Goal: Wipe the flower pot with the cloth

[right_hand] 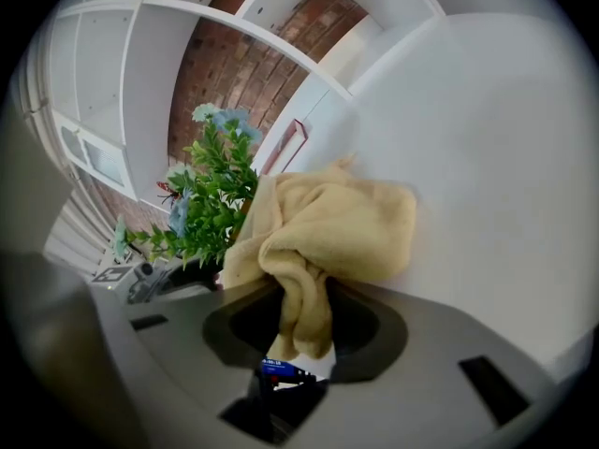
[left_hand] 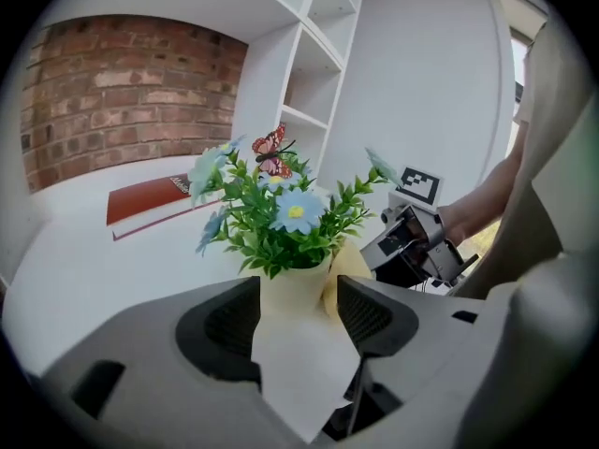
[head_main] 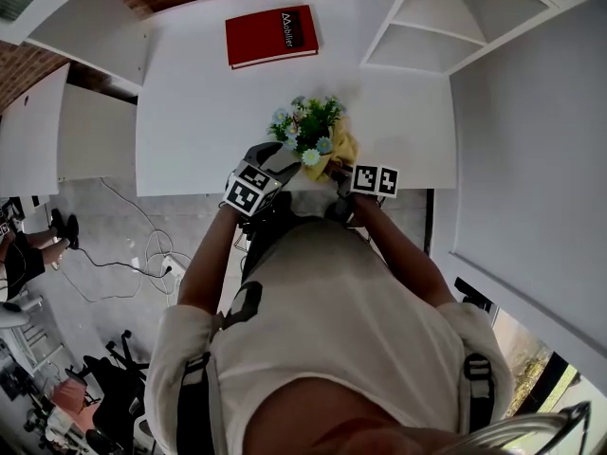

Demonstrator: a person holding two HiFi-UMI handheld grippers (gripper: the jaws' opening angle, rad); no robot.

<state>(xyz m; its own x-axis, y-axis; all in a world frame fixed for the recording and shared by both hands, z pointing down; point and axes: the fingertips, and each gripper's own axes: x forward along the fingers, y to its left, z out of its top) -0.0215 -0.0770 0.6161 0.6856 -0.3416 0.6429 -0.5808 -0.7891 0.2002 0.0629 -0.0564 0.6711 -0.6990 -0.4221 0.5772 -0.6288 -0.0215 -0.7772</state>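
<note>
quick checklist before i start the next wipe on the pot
1. Left gripper grips the flower pot: its jaws press on both sides. Ok.
2. Right gripper holds the cloth: a fold is pinched between its jaws. Ok.
3. Cloth against the pot: it lies at the pot's side, beside the left gripper's jaw. Ok.
4. Pot upright, flowers on top. Ok.
5. Pot's base resting on the table or lifted: the base is hidden. Cannot tell.
6. Red book clear of the work: it lies at the far side of the table. Ok.
</note>
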